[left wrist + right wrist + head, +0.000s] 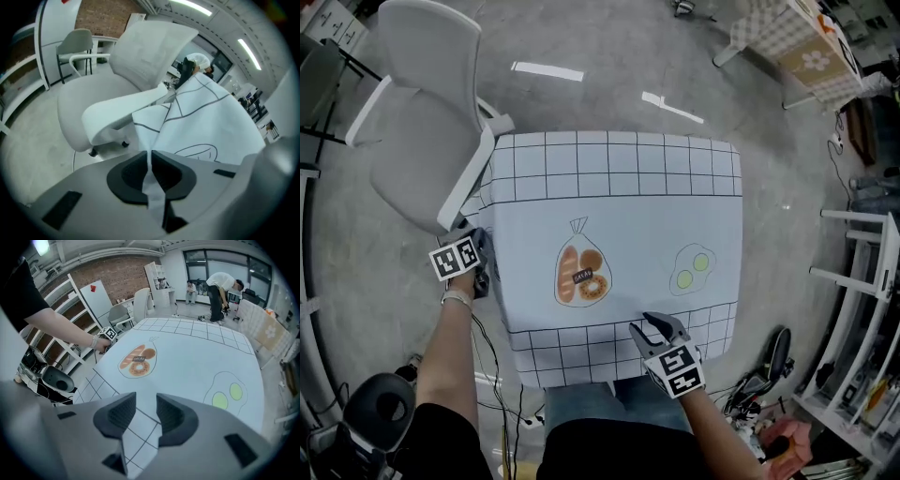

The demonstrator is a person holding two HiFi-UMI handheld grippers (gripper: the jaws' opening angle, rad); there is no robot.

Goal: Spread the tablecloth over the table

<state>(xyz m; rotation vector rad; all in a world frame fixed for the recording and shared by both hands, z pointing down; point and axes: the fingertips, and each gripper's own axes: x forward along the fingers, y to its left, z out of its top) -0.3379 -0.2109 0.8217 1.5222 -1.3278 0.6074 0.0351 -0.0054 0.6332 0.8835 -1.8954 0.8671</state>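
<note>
White, grid-bordered tablecloth (628, 202) lies over the worktop, its left edge, beside the chair (422, 112), pinched in the left gripper's (480, 274) clenched jaws, while the right gripper (656, 330) holds released jaws over the near edge, not gripping it.

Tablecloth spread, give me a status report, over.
Left tool shut on the tablecloth, left edge. Right tool open over the near edge. Top covered, folds by the left tool. White chair close beside that side.
</note>
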